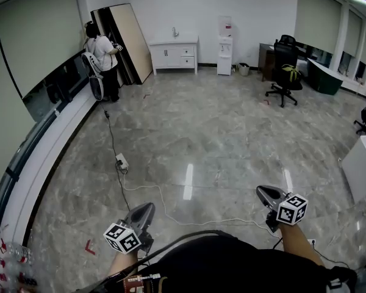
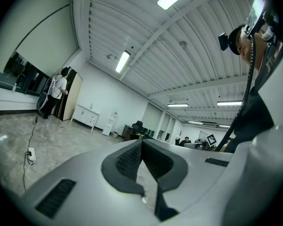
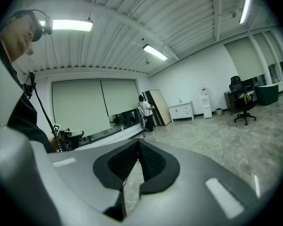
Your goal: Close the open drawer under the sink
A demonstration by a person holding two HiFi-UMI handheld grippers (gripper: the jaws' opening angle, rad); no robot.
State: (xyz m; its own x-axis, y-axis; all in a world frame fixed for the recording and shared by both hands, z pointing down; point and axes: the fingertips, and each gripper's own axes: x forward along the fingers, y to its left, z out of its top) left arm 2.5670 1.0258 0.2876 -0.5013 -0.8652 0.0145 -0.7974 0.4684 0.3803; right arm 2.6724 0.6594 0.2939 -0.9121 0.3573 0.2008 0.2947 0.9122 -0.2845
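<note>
The white sink cabinet [image 1: 174, 51] is standing against the far wall, well apart from both grippers, with a wide stretch of grey marble floor [image 1: 219, 133] lying between. Its drawers [image 1: 187, 52] are sitting in the right part of the cabinet front, but from here they are too small to tell which one is open. A white water dispenser [image 1: 224, 46] is standing just beside the cabinet on its right.

The left gripper [image 1: 147, 209] is hanging low at the near edge of the head view. In the left gripper view its two jaws are pressing together at the tips and nothing is sitting between them. The right gripper [image 1: 263, 192] is hanging at the other side, and its jaws are also meeting tip to tip, with nothing between them.

At the left of the room a person [image 1: 102, 60] is standing beside a tall dark panel [image 1: 123, 41] that is leaning against the wall. A black office chair [image 1: 285, 72] is standing at the right, near a desk. On the floor a white power strip [image 1: 121, 161] is lying, and its cable [image 1: 171, 215] is running towards the person holding the grippers.
</note>
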